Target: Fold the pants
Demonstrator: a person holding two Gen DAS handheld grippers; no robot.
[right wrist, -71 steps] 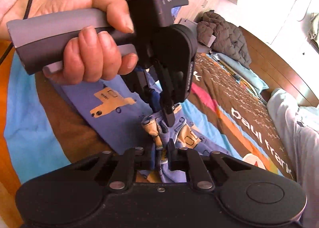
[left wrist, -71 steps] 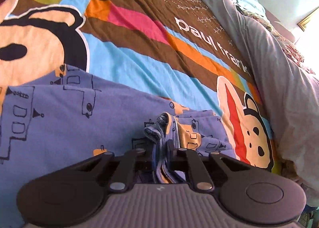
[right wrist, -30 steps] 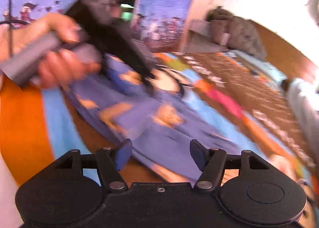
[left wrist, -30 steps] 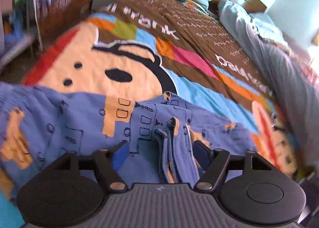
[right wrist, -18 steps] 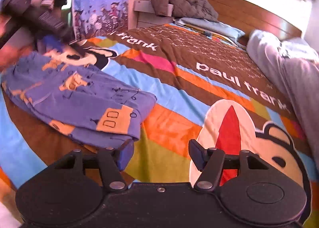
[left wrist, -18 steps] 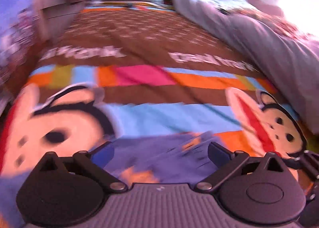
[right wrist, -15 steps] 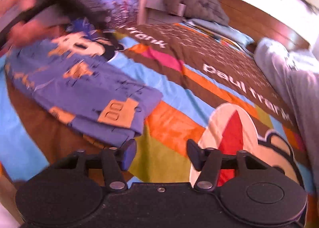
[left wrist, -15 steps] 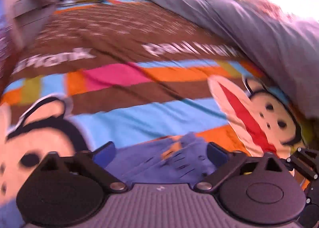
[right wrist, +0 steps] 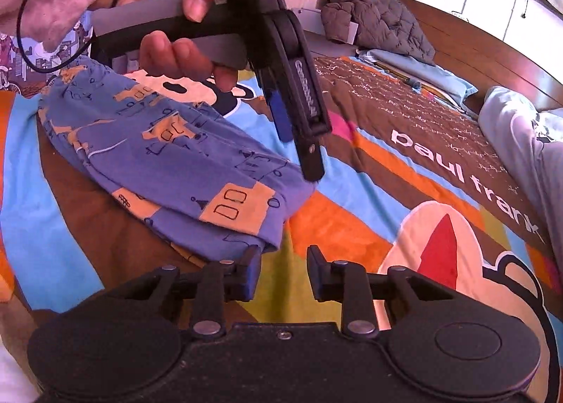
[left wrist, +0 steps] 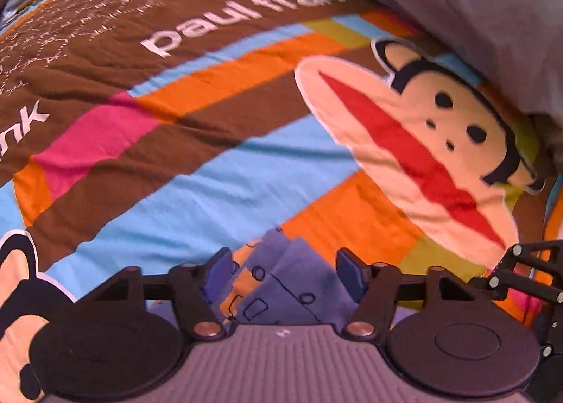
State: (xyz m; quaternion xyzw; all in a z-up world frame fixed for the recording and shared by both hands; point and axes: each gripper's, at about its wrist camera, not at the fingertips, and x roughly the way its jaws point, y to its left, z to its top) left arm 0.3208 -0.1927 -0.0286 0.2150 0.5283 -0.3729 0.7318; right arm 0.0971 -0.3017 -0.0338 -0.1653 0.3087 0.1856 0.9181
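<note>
Left wrist view: my left gripper [left wrist: 283, 271] hovers with fingers spread, holding nothing; the folded end of the pants [left wrist: 288, 283] lies just beneath them on the bed [left wrist: 218, 188].
Right wrist view: my right gripper [right wrist: 283, 274] is empty too, fingers apart, its left finger [right wrist: 250, 272] just beside the pants' [right wrist: 169, 160] near corner.
Step in hand: the pants lie doubled over, seemingly between folds.
Next move: probably pinching this end and carrying it across, layers kept together.
</note>
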